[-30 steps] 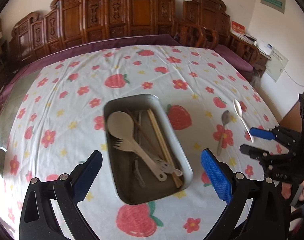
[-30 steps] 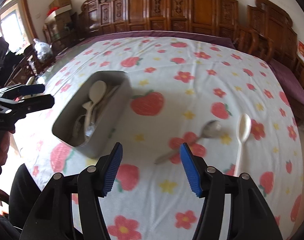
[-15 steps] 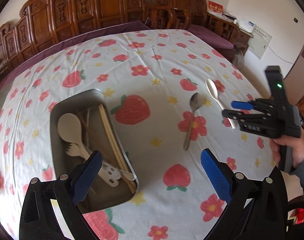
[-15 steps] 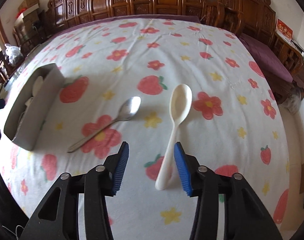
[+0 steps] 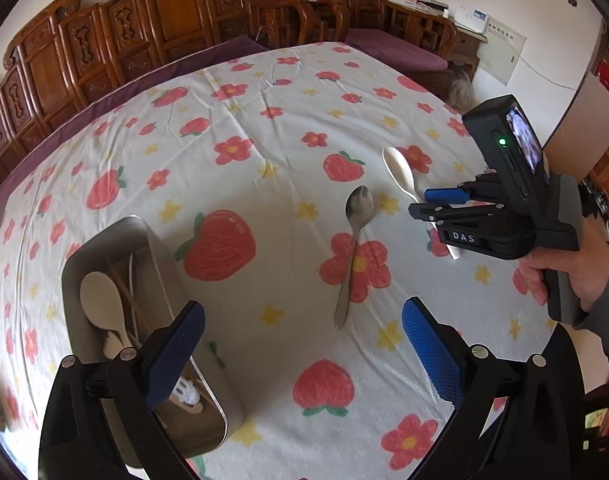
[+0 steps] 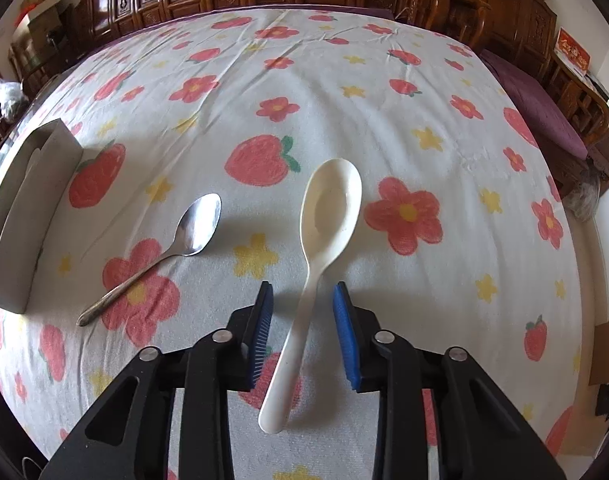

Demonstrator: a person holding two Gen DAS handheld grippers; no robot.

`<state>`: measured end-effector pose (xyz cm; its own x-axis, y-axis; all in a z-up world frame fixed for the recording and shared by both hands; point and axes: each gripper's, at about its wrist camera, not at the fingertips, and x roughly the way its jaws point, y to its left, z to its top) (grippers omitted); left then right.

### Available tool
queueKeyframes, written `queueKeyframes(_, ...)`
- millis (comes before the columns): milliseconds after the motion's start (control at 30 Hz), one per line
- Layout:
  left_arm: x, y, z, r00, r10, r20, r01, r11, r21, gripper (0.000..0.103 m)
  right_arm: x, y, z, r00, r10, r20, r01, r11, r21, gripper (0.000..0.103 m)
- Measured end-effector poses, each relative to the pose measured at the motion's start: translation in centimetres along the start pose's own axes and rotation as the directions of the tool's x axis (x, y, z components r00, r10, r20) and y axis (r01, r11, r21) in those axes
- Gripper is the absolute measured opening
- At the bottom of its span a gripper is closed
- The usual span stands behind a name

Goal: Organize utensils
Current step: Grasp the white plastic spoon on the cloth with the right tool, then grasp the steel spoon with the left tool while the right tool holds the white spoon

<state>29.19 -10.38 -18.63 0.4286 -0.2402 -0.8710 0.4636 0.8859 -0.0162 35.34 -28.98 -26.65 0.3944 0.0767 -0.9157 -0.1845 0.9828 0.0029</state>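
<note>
Metal tray (image 5: 152, 248) on the worktop already holds several utensils. 2 remain out: steel spoon (image 5: 354, 248) and white spoon (image 6: 324, 240), both flat on the cloth. Right gripper (image 6: 302, 332) straddles the white spoon's handle; fingers have just been closing, not yet touching it. Left gripper (image 5: 304, 352) hangs with its fingers wide apart, empty.

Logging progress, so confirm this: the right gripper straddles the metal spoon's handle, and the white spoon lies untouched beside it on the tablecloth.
Swapped. The right wrist view shows the right gripper straddling the white spoon, jaws just closing, not yet touching. The metal spoon lies untouched beside it on the tablecloth.
</note>
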Motion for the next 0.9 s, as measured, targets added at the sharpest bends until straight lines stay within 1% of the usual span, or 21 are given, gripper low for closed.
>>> queueKeyframes(33, 0.3, -0.2, 0.2, 1.0, -0.005, -0.004, 0.005, 1.0, 0.002, 0.095, -0.1, -0.2, -0.2, 1.0, 0.001, -0.004, -0.001, 1.0, 0.004, 0.012)
queueKeyframes(67, 0.8, -0.4, 0.4, 1.0, -0.012, -0.012, 0.012, 1.0, 0.005, 0.095, -0.3, -0.3, -0.5, 1.0, 0.005, -0.008, -0.005, 1.0, 0.007, 0.009)
queueKeyframes(133, 1.8, -0.9, 0.8, 0.999, -0.022, -0.03, 0.023, 1.0, 0.018, 0.095, -0.7, -0.6, -1.2, 1.0, 0.015, -0.02, -0.015, 1.0, 0.007, 0.009)
queueKeyframes(233, 3.6, -1.8, 1.1, 0.997, -0.03, -0.072, 0.033, 0.999, 0.039, 0.095, -1.5, -0.8, -2.9, 1.0, 0.0, -0.031, 0.0, 1.0, 0.008, 0.009)
queueKeyframes(333, 4.8, -3.1, 1.2, 0.997, -0.033, -0.073, 0.039, 0.996, 0.08, 0.095, -2.3, -1.3, -4.7, 0.999, 0.022, -0.032, -0.02, 0.998, 0.063, 0.009)
queueKeyframes(400, 5.5, -3.6, 1.4, 0.995, -0.053, -0.084, 0.06, 0.995, 0.084, 0.095, -2.8, -1.6, -5.8, 0.999, 0.035, -0.027, -0.032, 0.996, 0.085, 0.009)
queueKeyframes(567, 6.8, -4.4, 2.1, 0.99, -0.099, -0.096, 0.107, 0.99, 0.088, 0.095, -3.3, -1.5, -6.9, 0.999, 0.027, -0.017, -0.026, 0.997, 0.07, 0.009)
queueKeyframes(600, 7.0, -4.6, 2.3, 0.99, -0.104, -0.099, 0.113, 0.989, 0.091, 0.09, -3.3, -1.6, -7.0, 0.999, 0.03, -0.014, -0.029, 0.997, 0.07, 0.009)
queueKeyframes(667, 7.8, -4.8, 2.8, 0.987, -0.108, -0.117, 0.119, 0.988, 0.096, 0.07, -3.3, -1.8, -7.1, 0.999, 0.037, -0.009, -0.037, 0.997, 0.075, 0.009)
queueKeyframes(733, 8.6, -4.8, 3.2, 0.986, -0.096, -0.138, 0.11, 0.99, 0.094, 0.059, -3.3, -2.0, -7.1, 0.999, 0.045, -0.003, -0.044, 0.996, 0.079, 0.009)
queueKeyframes(800, 9.2, -4.8, 3.6, 0.986, -0.079, -0.147, 0.094, 0.991, 0.093, 0.052, -3.4, -2.0, -7.2, 0.999, 0.049, 0.004, -0.049, 0.996, 0.079, 0.01)
queueKeyframes(867, 10.0, -4.7, 3.8, 0.983, -0.064, -0.172, 0.081, 0.992, 0.094, 0.033, -3.4, -2.1, -7.2, 0.999, 0.051, 0.008, -0.051, 0.995, 0.081, 0.01)
queueKeyframes(900, 10.6, -4.7, 3.9, 0.98, -0.048, -0.191, 0.067, 0.993, 0.095, 0.029, -3.4, -2.1, -7.2, 0.999, 0.052, 0.01, -0.052, 0.995, 0.082, 0.01)
